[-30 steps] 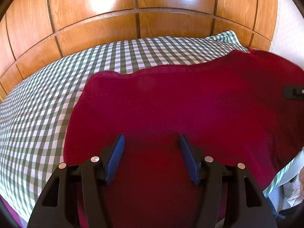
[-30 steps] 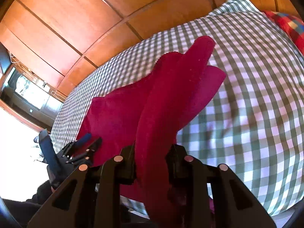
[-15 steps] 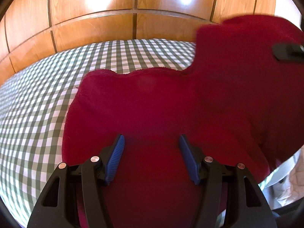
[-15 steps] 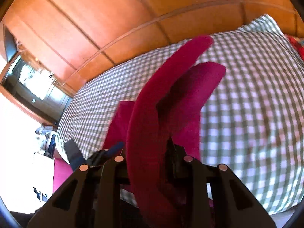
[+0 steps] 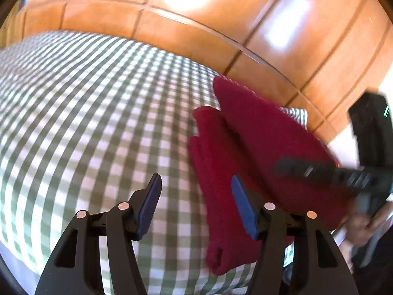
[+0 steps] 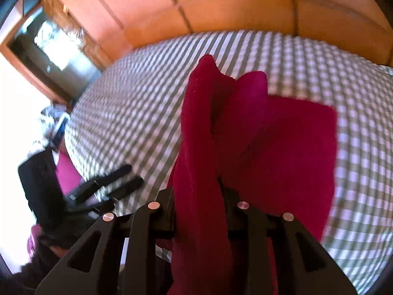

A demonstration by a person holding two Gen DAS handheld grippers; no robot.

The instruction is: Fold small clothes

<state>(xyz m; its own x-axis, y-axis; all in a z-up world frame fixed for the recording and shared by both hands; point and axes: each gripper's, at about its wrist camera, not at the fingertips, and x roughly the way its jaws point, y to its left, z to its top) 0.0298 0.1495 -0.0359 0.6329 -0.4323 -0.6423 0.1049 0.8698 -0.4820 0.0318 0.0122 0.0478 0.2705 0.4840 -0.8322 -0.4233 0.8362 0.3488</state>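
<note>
1. The red cloth (image 6: 282, 152) lies partly on the checked bedspread (image 6: 137, 113) and partly lifted off it; it is doubled over, with one layer spread flat on the checks and a thick bunched band rising toward the right wrist camera.
2. In the left wrist view the same red cloth (image 5: 258, 142) shows two stacked layers, the lower one jutting out past the upper one, and its near end hangs over the edge of the bedspread (image 5: 86, 113).
3. The right gripper (image 6: 199, 196) has the bunched band of cloth running between its fingers; its jaws are opening at this moment, and the cloth hides the pads, so I cannot tell whether they press on it.
4. The left gripper (image 5: 196, 204) stands with its blue-padded fingers (image 5: 149, 204) apart and nothing between them; one finger is over the checks, the other over the edge of the red cloth.
5. Seen from the right wrist, the left gripper (image 6: 115, 179) is a blurred dark shape at the lower left, beside the edge of the bed.
6. Seen from the left wrist, the right gripper (image 5: 326, 172) is blurred at the far right, above the cloth, with a hand (image 5: 361, 221) below it.
7. Glossy wooden panels (image 5: 196, 12) rise behind the bed.
</note>
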